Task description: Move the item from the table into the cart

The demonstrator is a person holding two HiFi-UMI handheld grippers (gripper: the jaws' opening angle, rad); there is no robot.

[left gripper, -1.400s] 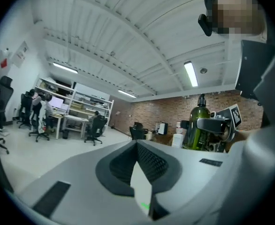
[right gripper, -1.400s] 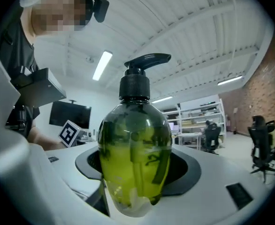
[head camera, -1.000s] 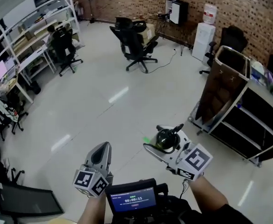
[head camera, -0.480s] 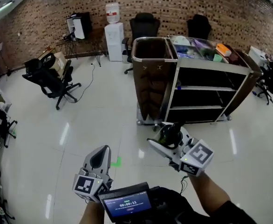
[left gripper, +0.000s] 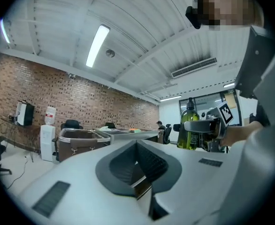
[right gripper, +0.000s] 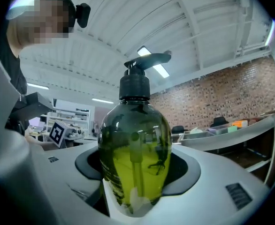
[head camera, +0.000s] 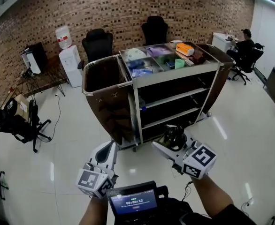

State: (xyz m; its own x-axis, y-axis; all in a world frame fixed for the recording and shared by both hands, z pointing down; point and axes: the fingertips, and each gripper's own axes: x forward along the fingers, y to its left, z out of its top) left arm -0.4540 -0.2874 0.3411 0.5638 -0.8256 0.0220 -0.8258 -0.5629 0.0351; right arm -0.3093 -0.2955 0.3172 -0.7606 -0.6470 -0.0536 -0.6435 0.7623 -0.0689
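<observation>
Green pump bottle (right gripper: 133, 165) is held pinched upright in right gripper (head camera: 172, 143) jaws, left gripper (head camera: 109, 149) jaws are pressed together, both level before the cart (head camera: 135, 102)

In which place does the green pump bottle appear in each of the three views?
Head view: bottle lower centre, held in the right claw.
Left gripper view: bottle right of centre.
Right gripper view: bottle at centre, large.
Shared landmark: the cart.

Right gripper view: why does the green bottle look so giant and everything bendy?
Right gripper view: the wide-angle lens sits close to the pump bottle, so it looms and the cart bends. Head view: lamp glare streaks the floor.
</observation>
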